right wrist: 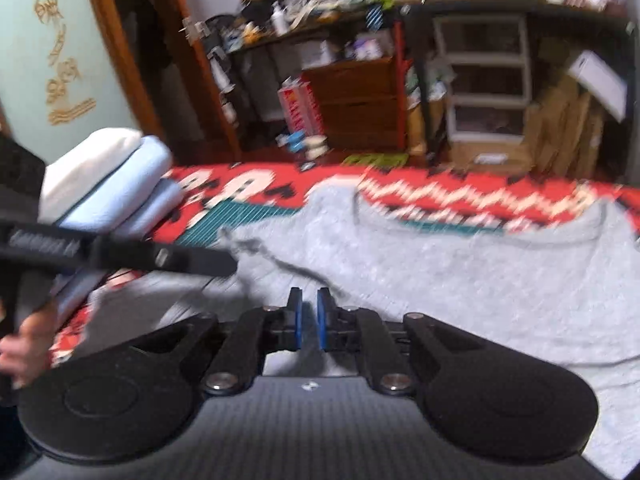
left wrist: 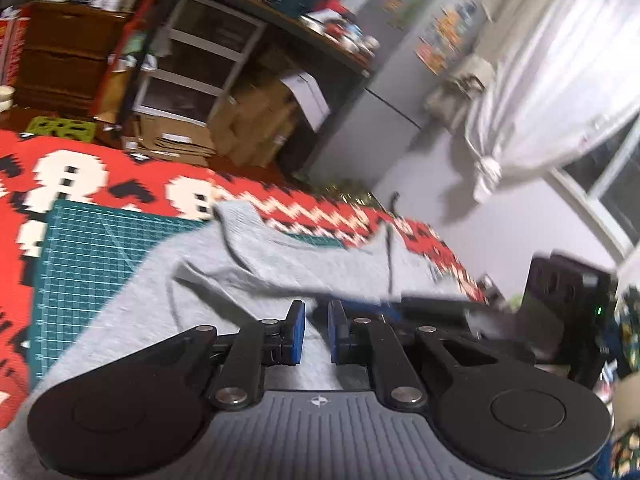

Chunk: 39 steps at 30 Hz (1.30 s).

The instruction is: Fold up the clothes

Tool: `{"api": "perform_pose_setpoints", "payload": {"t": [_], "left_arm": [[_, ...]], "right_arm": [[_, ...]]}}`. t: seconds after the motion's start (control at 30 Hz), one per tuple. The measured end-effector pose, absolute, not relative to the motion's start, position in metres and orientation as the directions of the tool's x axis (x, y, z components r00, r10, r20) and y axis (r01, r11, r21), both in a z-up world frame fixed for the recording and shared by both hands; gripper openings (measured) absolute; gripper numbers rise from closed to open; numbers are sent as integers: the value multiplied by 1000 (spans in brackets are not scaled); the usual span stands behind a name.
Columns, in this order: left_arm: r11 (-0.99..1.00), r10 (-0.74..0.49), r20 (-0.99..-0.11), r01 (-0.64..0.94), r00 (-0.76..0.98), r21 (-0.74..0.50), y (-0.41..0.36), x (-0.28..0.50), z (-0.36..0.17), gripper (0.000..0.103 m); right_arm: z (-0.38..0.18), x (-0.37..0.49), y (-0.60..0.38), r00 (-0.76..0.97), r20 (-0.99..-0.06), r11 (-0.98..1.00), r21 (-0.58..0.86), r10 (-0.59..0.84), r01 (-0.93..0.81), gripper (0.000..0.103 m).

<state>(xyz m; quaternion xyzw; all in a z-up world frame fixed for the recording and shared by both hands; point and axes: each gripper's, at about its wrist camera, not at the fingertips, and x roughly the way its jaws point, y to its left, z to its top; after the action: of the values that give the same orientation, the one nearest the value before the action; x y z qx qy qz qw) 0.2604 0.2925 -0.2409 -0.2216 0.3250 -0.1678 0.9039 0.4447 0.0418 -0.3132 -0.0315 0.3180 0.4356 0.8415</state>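
Grey garment (right wrist: 460,276) lies partly spread on green cutting mat (left wrist: 92,256) over red patterned blanket (left wrist: 100,168); left gripper (left wrist: 316,332) and right gripper (right wrist: 308,320) narrowly parted, holding nothing — likely between folds, next: seize an edge.

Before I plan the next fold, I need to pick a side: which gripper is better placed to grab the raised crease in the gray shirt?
Probably the right gripper: the raised crease of the gray shirt lies just ahead of its narrowly open jaws. The left gripper faces flatter cloth.
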Motion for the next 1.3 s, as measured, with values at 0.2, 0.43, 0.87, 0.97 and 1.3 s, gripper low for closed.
{"api": "perform_pose_setpoints", "payload": {"t": [0.2,0.43,0.87,0.97,1.3], "left_arm": [[881,-428,-574,179,698,-439,278,262,-246,10],[917,-371,-617,168,694,-363,283,259,-246,10],[860,-310,-517,4,798,-510,304,275,-262,25],[817,-321,-467,-9,824,-576,315,273,-261,25],[797,-331,-462,-19,823,-604,318,276,-264,25]], "right_arm": [[-309,448,41,499,-536,670,181,681,-720,12],[-293,443,29,506,-496,657,191,706,-729,12],[-278,434,11,476,-483,622,200,735,-757,12],[-280,428,20,415,-509,571,197,754,-797,12],[-299,418,54,307,-601,518,214,738,-828,12]]}}
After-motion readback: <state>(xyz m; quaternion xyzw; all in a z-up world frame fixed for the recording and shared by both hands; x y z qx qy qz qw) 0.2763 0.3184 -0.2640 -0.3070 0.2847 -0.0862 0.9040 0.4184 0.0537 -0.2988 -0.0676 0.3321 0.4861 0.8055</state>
